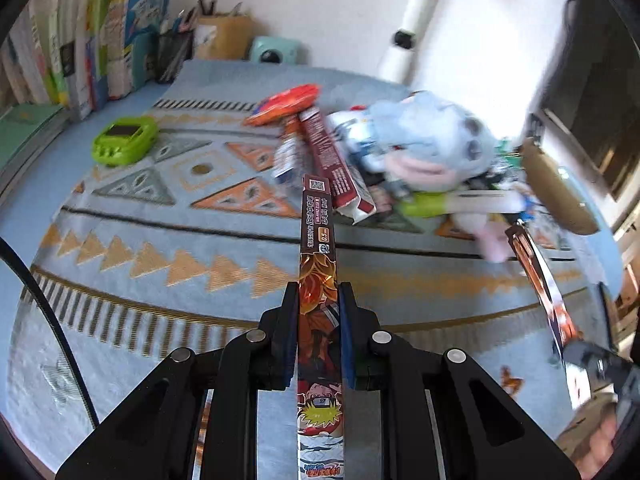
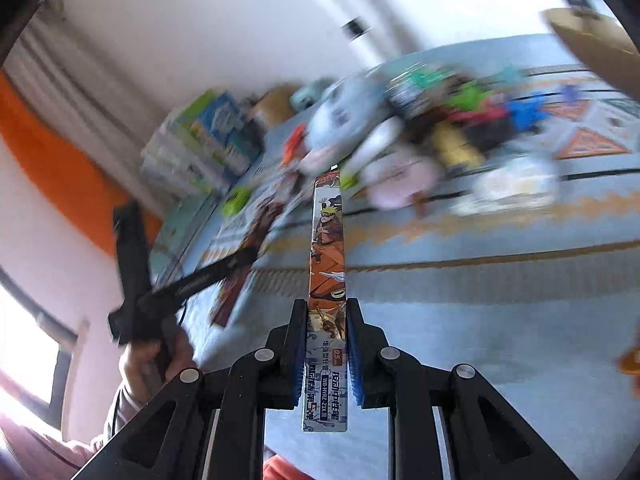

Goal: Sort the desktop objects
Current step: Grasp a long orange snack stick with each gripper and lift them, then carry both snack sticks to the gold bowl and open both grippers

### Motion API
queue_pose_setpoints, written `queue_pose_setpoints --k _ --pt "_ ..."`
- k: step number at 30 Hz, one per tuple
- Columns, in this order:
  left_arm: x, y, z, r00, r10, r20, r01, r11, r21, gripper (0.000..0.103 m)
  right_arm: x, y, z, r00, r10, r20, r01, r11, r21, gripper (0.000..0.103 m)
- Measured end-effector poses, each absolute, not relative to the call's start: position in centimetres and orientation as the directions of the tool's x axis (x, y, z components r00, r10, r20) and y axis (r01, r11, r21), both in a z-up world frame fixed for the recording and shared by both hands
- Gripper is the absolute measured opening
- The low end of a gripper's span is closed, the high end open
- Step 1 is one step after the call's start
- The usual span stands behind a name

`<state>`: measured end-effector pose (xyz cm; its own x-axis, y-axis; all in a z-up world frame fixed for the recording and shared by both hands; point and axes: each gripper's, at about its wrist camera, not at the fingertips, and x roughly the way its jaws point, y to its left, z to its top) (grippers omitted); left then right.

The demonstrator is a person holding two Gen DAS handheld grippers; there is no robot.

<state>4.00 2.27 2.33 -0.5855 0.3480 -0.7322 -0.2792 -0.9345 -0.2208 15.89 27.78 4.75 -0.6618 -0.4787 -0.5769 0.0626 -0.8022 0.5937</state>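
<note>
My left gripper (image 1: 319, 292) is shut on a long narrow pen box (image 1: 318, 240) printed with an orange cartoon figure, and holds it above the blue patterned mat (image 1: 160, 240). A second box of the same kind (image 2: 328, 248) sticks out forward from my right gripper (image 2: 327, 308), whose blue pads are shut on it. In the left wrist view the right gripper (image 1: 592, 364) and its box (image 1: 536, 276) show at the right edge. The right wrist view is blurred and shows the left gripper (image 2: 160, 296) with its box (image 2: 240, 264) at the left.
A heap lies at the mat's far right: a blue plush (image 1: 424, 140), a dark red box (image 1: 336, 168), an orange packet (image 1: 288, 104). A green gadget (image 1: 124, 140) lies at the left. Books (image 1: 80, 40), a pen holder (image 1: 174, 54) and a teal camera (image 1: 276, 50) line the back.
</note>
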Motion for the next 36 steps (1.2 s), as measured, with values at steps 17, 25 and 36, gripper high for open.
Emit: queue_pose_setpoints --k 17,25,36 --pt "5.6 15.7 12.6 -0.537 0.660 -0.526 -0.623 -0.730 -0.280 0.015 20.8 45.2 8.2 -0.864 -0.174 -0.472 -0.201 -0.741 0.641 0.018" --pt "1.5 28.4 15.1 -0.401 0.773 -0.491 -0.752 -0.584 -0.305 0.015 19.5 54.0 10.7 -0.818 0.124 -0.562 -0.507 -0.618 0.601 0.018" --pt "-7.9 43.3 9.4 -0.115 0.828 -0.548 -0.609 -0.495 -0.620 0.033 15.0 59.9 10.0 -0.723 0.228 -0.652 -0.675 -0.434 0.597 0.030"
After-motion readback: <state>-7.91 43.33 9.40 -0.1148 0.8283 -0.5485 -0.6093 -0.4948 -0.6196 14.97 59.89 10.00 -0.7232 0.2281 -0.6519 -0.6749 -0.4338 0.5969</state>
